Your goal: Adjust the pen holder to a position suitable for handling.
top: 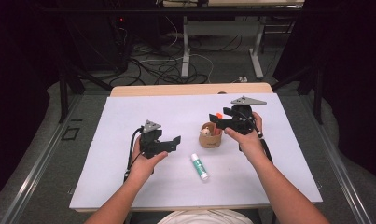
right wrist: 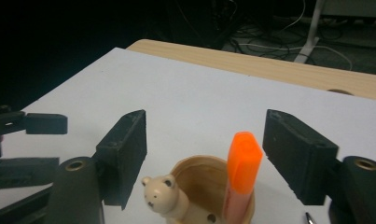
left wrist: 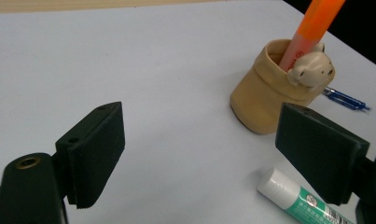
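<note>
Orange marker [right wrist: 242, 177] stands in the bear cup [top: 210, 136] (upright), right gripper [right wrist: 204, 154] spread wide above it; left gripper [left wrist: 199, 154] also spread, beside the cup.

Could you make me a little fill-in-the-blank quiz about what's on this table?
1. The orange marker stands inside the tan ____.
2. A small ____ figure decorates the holder's rim.
3. The glue stick lies flat on the white sheet, and its cap is ____.
4. Both the left gripper and the right gripper have their jaws ____.

Missing words: holder; bear; white; open
</note>
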